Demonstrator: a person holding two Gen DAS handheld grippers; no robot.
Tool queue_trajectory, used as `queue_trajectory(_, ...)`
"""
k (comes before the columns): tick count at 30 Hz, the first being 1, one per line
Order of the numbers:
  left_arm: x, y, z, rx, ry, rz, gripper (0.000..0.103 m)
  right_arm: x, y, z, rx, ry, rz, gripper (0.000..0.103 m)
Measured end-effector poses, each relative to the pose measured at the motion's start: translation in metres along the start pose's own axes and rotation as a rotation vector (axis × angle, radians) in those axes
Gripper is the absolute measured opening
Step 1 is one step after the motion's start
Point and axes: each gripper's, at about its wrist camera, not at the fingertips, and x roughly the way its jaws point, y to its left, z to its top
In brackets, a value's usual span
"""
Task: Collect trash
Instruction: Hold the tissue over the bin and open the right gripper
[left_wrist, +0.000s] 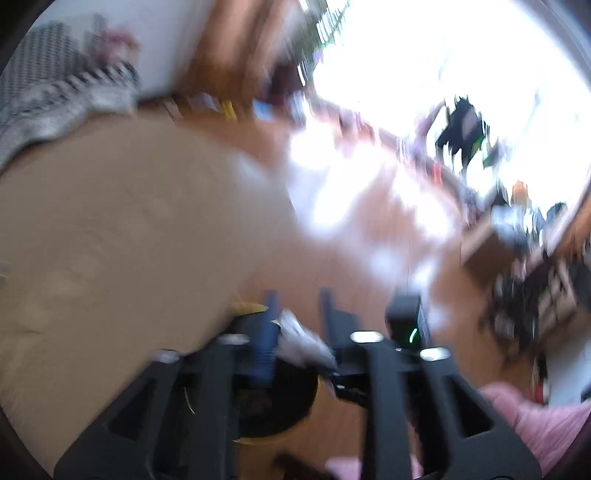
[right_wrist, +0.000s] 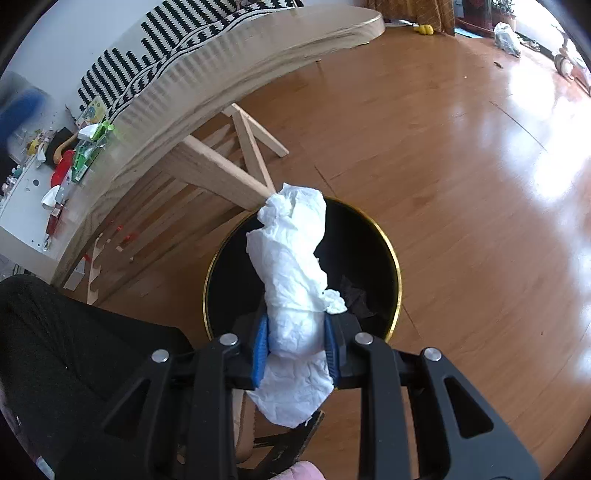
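Note:
My right gripper (right_wrist: 295, 345) is shut on a crumpled white paper tissue (right_wrist: 291, 273) and holds it over the round black bin with a gold rim (right_wrist: 397, 280) on the wooden floor. In the blurred left wrist view, my left gripper (left_wrist: 299, 321) has its blue-padded fingers (left_wrist: 267, 332) slightly apart with a grey-white crumpled scrap (left_wrist: 301, 341) between them, above the same black bin (left_wrist: 280, 413). I cannot tell whether the fingers grip the scrap. The other gripper's black body (left_wrist: 406, 317) shows just to the right.
A light wooden table (right_wrist: 207, 92) with slanted legs stands left of the bin. Its far end holds a striped cloth (right_wrist: 166, 48) and small clutter (right_wrist: 74, 155). A black chair seat (right_wrist: 55, 332) is at the lower left. Glossy wooden floor (right_wrist: 461, 166) lies to the right.

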Motion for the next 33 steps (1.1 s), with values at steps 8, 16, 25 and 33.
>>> queue_trajectory(8, -0.101, 0.093, -0.002, -0.151, -0.137, 0.195, 0.0, 0.016, 0.007, 0.007, 0.026, 0.017, 0.004, 0.025)
queue_trajectory(16, -0.077, 0.074, -0.011, -0.112, -0.093, 0.097, 0.0, 0.017, 0.018, 0.01, -0.005, 0.016, -0.011, 0.025)
queue_trajectory(25, -0.079, 0.085, -0.009, -0.14, -0.098, 0.103, 0.0, 0.029, -0.001, 0.008, 0.07, 0.082, -0.028, 0.078)
queue_trajectory(33, -0.158, 0.132, -0.02, -0.142, -0.218, 0.322, 0.095, 0.005, -0.003, 0.021, 0.082, -0.014, -0.161, 0.086)
